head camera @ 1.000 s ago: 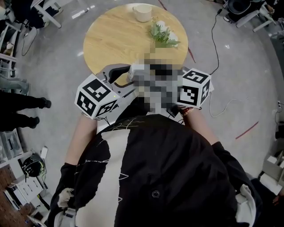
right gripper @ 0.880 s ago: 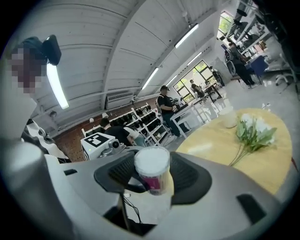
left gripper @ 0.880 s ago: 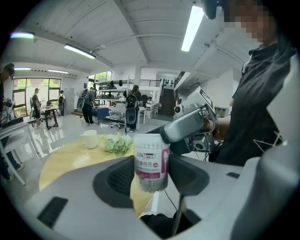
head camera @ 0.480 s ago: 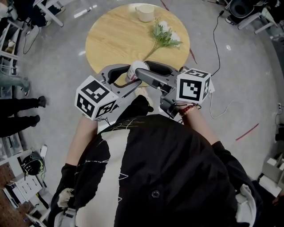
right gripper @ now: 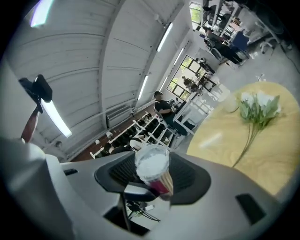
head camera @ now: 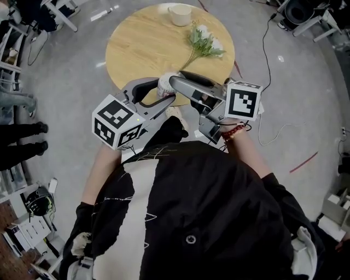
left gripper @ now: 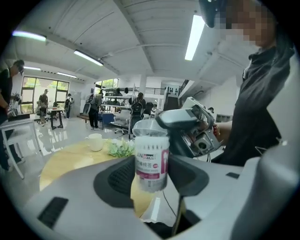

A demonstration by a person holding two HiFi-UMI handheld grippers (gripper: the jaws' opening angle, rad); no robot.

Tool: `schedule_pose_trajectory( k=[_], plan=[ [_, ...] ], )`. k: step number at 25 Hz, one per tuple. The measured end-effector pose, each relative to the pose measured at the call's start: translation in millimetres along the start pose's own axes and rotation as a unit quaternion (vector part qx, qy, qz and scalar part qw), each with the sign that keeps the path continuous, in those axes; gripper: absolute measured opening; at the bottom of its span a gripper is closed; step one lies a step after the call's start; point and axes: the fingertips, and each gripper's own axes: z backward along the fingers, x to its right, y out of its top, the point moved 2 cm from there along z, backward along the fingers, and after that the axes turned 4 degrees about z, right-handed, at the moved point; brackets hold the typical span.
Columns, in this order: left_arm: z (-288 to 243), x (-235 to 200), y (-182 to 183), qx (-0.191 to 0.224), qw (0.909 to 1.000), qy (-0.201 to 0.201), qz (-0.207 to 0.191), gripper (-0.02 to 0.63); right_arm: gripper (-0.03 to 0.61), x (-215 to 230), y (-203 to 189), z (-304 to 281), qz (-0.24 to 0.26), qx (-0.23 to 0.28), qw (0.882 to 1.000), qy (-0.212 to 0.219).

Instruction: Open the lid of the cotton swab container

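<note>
The cotton swab container [head camera: 165, 83] is a clear tub with a pink-and-white label and a clear lid, held upright in the air above the near edge of the table. My left gripper [head camera: 162, 93] is shut on its body [left gripper: 151, 157], its jaws closing and its pads pressing both sides. My right gripper [head camera: 175, 80] reaches in from the right and encloses the top. In the right gripper view the lid [right gripper: 152, 164] sits between the two pads, touching both. White swabs show through the lid.
The round wooden table [head camera: 142, 49] lies ahead, with a white cup [head camera: 180, 15] at its far edge and a flower sprig [head camera: 203, 42] at the right. Cables [head camera: 265, 49] run over the grey floor. A bystander's feet [head camera: 41, 128] are at the left.
The right gripper has twisted and shifted slightly right, with its jaws still over the container's top. The left gripper and the container have stayed in place.
</note>
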Motion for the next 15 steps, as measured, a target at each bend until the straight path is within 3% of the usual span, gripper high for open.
schedule_pose_trajectory(
  k=[6,15],
  plan=[
    [0.0,1.5,-4.6,-0.019,0.9995,0.009,-0.024,0.232,0.232,-2.9,-4.8,-2.0,-0.052,0.008,0.998,0.042],
    [5.6,-3.3,-0.5,-0.012,0.9994,0.012,-0.029,0.232,0.236,-6.9,-0.9,-8.3,-0.043,0.012,0.998,0.05]
  ],
)
